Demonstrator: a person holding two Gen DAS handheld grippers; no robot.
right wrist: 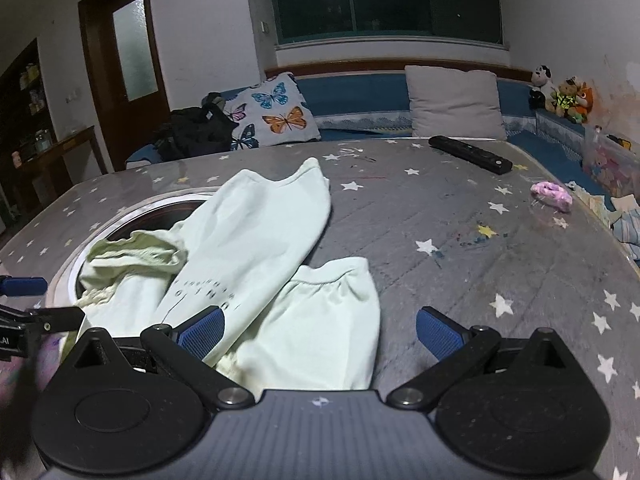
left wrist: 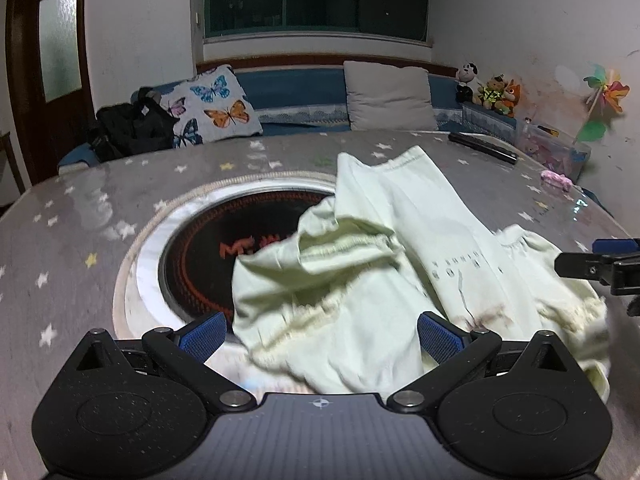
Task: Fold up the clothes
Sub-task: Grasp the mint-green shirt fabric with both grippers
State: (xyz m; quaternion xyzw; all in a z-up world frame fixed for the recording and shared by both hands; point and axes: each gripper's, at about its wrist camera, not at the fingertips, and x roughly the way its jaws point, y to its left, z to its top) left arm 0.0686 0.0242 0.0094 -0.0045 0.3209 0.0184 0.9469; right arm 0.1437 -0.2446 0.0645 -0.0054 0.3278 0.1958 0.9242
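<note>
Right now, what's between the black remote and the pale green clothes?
Only bare star-print tablecloth lies between the black remote and the pale green garment, seen clearest in the right wrist view.

The left claw [left wrist: 320, 334] is showing two blue, finely ribbed fingertip pads [left wrist: 202, 338] on matte black linkage arms, each pinned with round silver screws. Behind them, two black speckled housings with raised circular discs are flanking a grey ribbed centre plate bearing a small white crosshair mark. The right claw [right wrist: 318, 332] is wearing the same blue pads [right wrist: 438, 336], black arms and grey plate.
</note>
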